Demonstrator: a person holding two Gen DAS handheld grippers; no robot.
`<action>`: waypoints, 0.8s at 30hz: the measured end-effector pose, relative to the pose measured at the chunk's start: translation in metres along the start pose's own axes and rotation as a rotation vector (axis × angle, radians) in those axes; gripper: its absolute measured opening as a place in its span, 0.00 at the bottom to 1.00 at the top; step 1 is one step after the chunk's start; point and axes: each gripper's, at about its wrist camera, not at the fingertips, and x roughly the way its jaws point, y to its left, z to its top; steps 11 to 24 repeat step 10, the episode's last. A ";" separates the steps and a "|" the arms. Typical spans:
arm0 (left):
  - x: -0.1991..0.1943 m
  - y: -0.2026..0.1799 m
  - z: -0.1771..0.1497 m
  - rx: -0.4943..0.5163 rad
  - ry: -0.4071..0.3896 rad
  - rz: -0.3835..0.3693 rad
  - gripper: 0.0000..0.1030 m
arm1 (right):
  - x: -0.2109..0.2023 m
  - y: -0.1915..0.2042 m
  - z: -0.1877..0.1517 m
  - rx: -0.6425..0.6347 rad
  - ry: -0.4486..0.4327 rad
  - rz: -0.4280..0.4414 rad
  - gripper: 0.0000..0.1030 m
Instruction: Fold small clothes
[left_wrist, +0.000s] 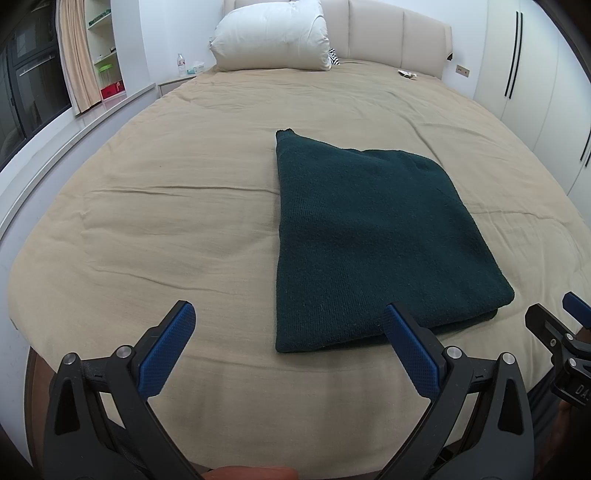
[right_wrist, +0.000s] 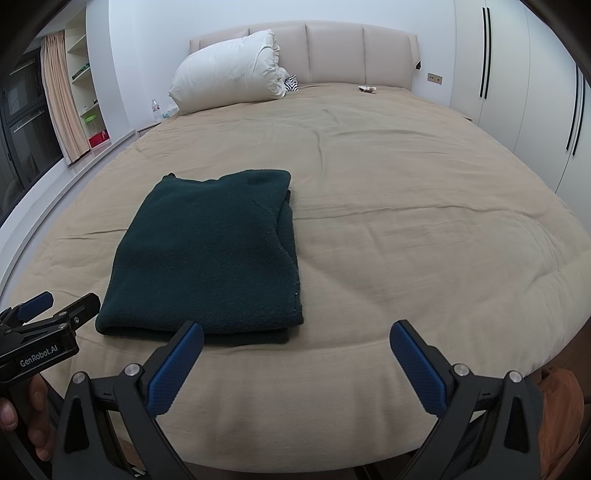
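Folding is looking finished: I'm holding left gripper (left_wrist: 290, 325) and right gripper (right_wrist: 295, 345) wide, empty, near the folded green garment (left_wrist: 369, 236).

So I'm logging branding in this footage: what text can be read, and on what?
"GenRobot.AI": white letters on the black body of the left gripper, in the right wrist view.
"DA": cut-off white letters on the body of the right gripper, in the left wrist view; the rest is out of frame.
Bottle label beside the bed: too small to read.
The folded green cloth shows no text.
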 end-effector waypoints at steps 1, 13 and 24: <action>0.000 0.000 0.000 -0.001 0.000 0.000 1.00 | 0.000 0.000 0.000 0.001 0.001 0.001 1.00; -0.002 -0.001 -0.002 0.005 -0.016 0.000 1.00 | -0.001 0.001 -0.002 0.004 0.004 0.005 1.00; -0.002 -0.001 -0.002 0.005 -0.016 0.000 1.00 | -0.001 0.001 -0.002 0.004 0.004 0.005 1.00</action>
